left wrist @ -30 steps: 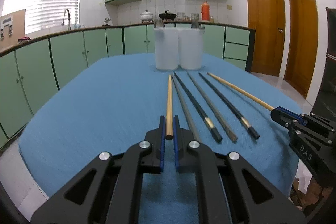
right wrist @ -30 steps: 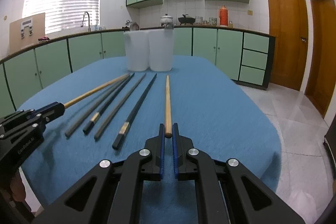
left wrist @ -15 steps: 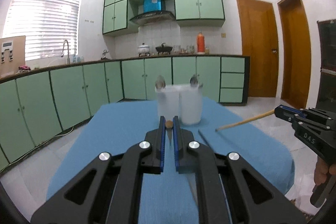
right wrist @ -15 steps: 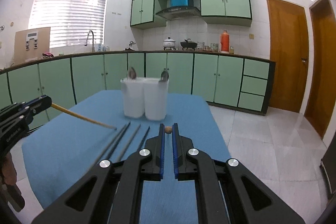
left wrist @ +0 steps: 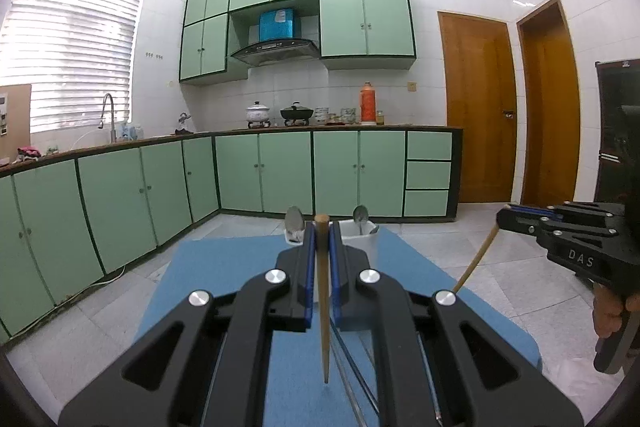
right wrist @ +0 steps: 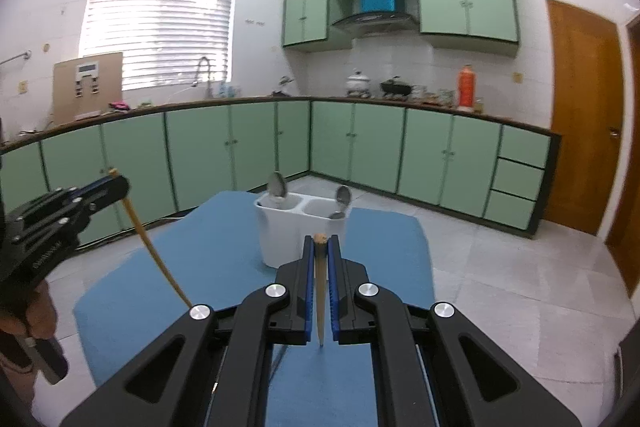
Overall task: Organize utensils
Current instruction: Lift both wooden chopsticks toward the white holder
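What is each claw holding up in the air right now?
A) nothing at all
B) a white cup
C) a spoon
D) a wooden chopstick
D: the left claw is shut on a wooden chopstick that hangs down, and the right claw pinches another wooden chopstick; the spoons sit in the white holder.

left wrist: along fingers, slightly downward | right wrist: same | shared: white holder (right wrist: pixel 300 231), blue table (right wrist: pixel 224 267)

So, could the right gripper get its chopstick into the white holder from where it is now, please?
Probably yes: the right gripper is shut on its chopstick, lifted over the cloth, and the holder stands just ahead with nothing between; its spoons leave room.
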`<state>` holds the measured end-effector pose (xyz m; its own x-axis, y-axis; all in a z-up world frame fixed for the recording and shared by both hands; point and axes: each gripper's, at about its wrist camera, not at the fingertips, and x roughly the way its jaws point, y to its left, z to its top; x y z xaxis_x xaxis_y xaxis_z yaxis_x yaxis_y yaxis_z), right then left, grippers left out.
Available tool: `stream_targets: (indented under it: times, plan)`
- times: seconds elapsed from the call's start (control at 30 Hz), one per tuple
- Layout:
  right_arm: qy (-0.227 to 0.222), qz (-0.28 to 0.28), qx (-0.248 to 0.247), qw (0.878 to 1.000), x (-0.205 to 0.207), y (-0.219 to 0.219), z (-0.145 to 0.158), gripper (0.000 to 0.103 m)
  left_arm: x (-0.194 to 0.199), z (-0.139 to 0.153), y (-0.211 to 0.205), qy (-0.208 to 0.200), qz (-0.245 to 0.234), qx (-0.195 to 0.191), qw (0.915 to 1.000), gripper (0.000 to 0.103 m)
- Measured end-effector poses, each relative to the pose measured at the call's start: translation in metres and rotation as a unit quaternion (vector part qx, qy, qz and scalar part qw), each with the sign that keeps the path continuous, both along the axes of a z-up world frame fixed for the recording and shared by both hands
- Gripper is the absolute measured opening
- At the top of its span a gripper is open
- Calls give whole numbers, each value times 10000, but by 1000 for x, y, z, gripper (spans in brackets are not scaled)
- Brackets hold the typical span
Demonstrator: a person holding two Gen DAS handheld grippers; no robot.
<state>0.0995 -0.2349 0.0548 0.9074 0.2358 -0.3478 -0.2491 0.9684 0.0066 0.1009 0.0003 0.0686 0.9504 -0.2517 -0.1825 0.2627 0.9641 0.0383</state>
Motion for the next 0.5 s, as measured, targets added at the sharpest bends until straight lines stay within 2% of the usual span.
stream_targets:
  times: [0.23,0.5]
  plan:
    - [14,287,60,9996,16,3,23,7,12,13,0,-65,-105,-24,9999,6]
    - [-181,459,164,9986,34,3,57,6,33,45,0,-391,-161,-153,9990,6]
